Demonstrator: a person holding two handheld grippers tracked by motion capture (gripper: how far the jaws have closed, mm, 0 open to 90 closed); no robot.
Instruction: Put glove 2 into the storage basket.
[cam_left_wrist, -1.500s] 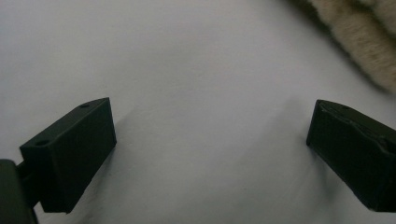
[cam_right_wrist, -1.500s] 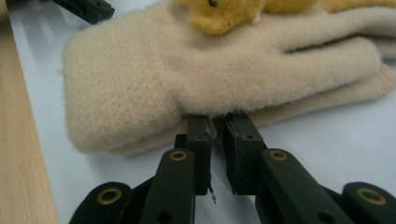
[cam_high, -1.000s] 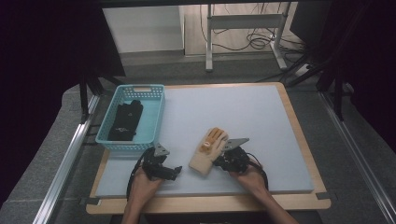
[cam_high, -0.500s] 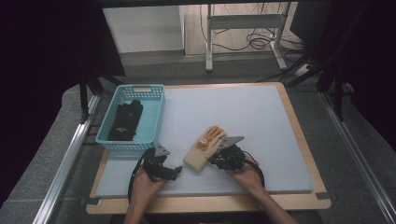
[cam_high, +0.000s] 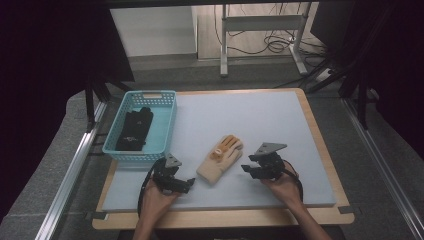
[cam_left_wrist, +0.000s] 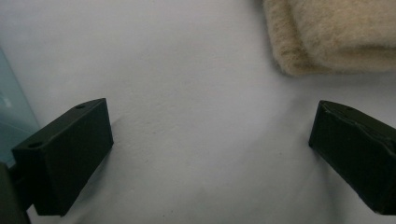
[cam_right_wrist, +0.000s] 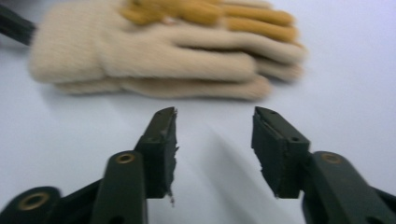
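A cream knitted glove with mustard-yellow fingers (cam_high: 220, 159) lies flat on the pale mat (cam_high: 260, 120), between my two grippers. My right gripper (cam_high: 247, 169) sits just right of it. In the right gripper view, that gripper (cam_right_wrist: 215, 116) has just been opening and is open, with nothing between its jaws and the glove (cam_right_wrist: 163, 51) a short way ahead. My left gripper (cam_high: 188, 183) rests on the mat by the glove's cuff. It (cam_left_wrist: 210, 109) stands wide open over bare mat, with the cuff (cam_left_wrist: 336, 37) beyond its far jaw.
A light blue plastic basket (cam_high: 162, 131) stands at the mat's left edge and holds black gloves (cam_high: 134, 129). Its wall (cam_left_wrist: 9, 121) shows beside my left gripper. The wooden table rim (cam_high: 320, 145) frames the mat, with a metal rail (cam_high: 70, 170) to the left.
My right gripper has opened, let go of the glove and drawn back to the right. The glove now lies free on the mat. The left gripper has stayed put.
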